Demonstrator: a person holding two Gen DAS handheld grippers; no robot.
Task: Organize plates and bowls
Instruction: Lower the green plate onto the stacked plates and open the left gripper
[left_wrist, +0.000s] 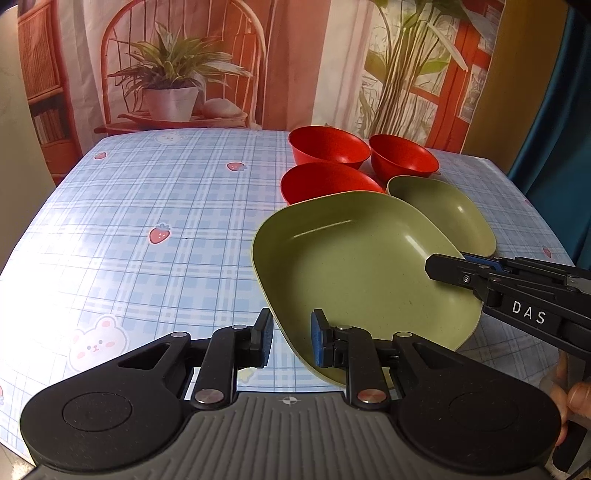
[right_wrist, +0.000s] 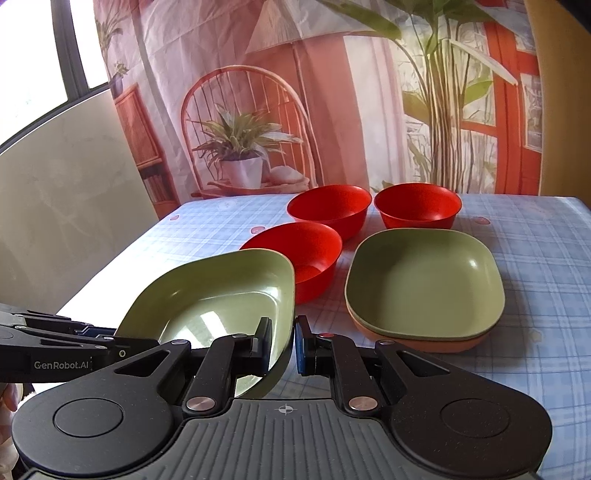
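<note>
Both grippers hold one green plate by its rim, tipped up off the counter. The left gripper has its jaws nearly shut on the near edge. The right gripper has its jaws pinched tight on another edge. In the right wrist view, the stack of plates lies to the right of the held plate, at middle right, just beside it. Three red bowls sit behind. The plate likely goes right, onto that stack.
</note>
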